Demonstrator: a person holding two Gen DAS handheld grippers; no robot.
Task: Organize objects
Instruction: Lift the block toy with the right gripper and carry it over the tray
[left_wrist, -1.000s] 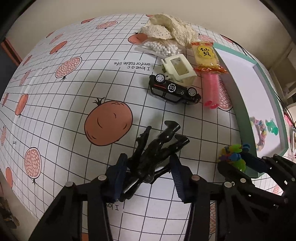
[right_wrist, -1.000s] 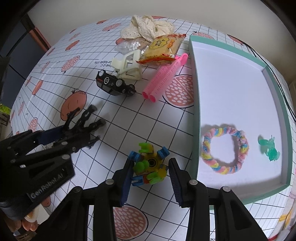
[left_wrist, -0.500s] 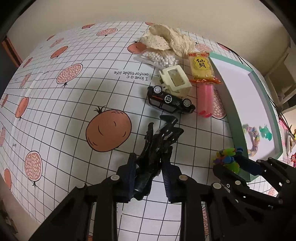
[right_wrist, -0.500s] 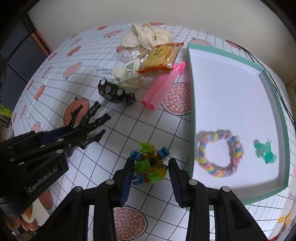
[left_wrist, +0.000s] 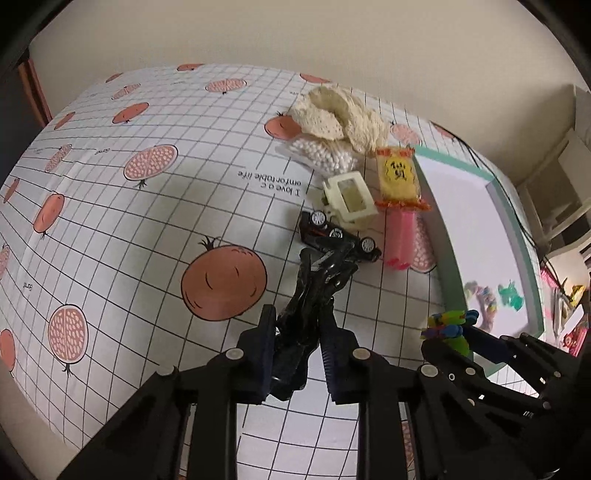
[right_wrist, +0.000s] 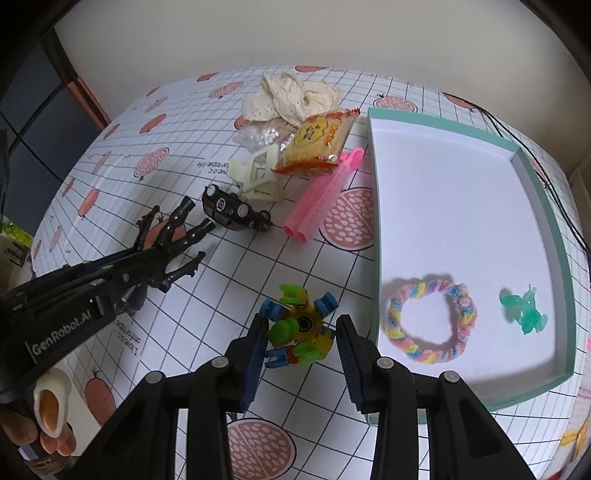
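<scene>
Holding a toy in each gripper above the fruit-print tablecloth (left_wrist: 155, 236).

Through the left wrist camera I see my left gripper (left_wrist: 297, 354), whose jaws have just been closing, clamped on the black horse toy (left_wrist: 314, 295), its legs pointing toward the black toy car (left_wrist: 338, 236). Through the right wrist camera my right gripper (right_wrist: 301, 350) is squeezed on the colourful block toy (right_wrist: 299, 326), just left of the teal tray (right_wrist: 554, 236), which holds a pastel braided ring (right_wrist: 430, 319) and a green trinket (right_wrist: 524, 310).
</scene>
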